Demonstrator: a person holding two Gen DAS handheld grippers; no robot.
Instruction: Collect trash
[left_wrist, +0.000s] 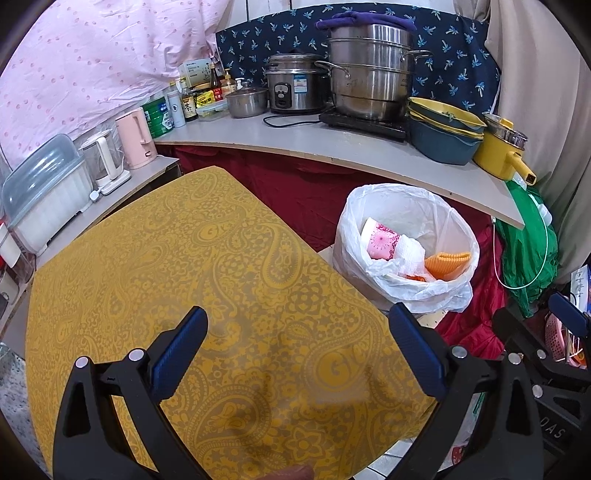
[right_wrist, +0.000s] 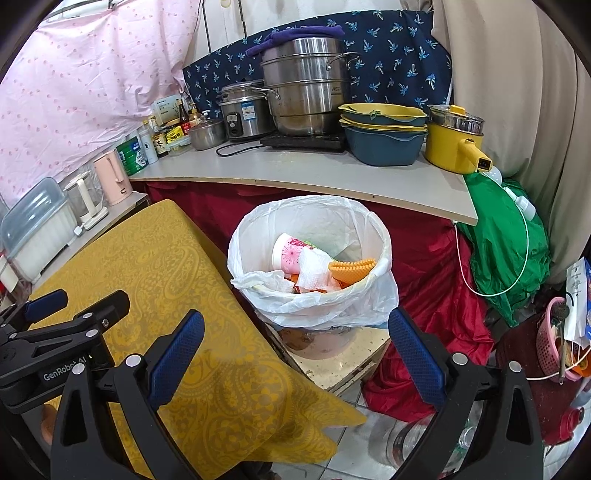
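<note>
Trash (right_wrist: 314, 266) is already lying inside the lined bin (right_wrist: 382, 236), a pink cup, crumpled white paper and an orange ridged piece heaped together; the bin is sitting ahead of the right tool (right_wrist: 295, 354) and just past its fingertips, whereas from the left tool (left_wrist: 297, 350) it is lying ahead and off to the right, beyond the tabletop edge; the right hand is therefore the nearer one; both tools are gaping wide, gripping nothing; the yellow-clothed tabletop (left_wrist: 184, 258) under the left tool is showing no visible litter, so collecting is looking nearly finished.
</note>
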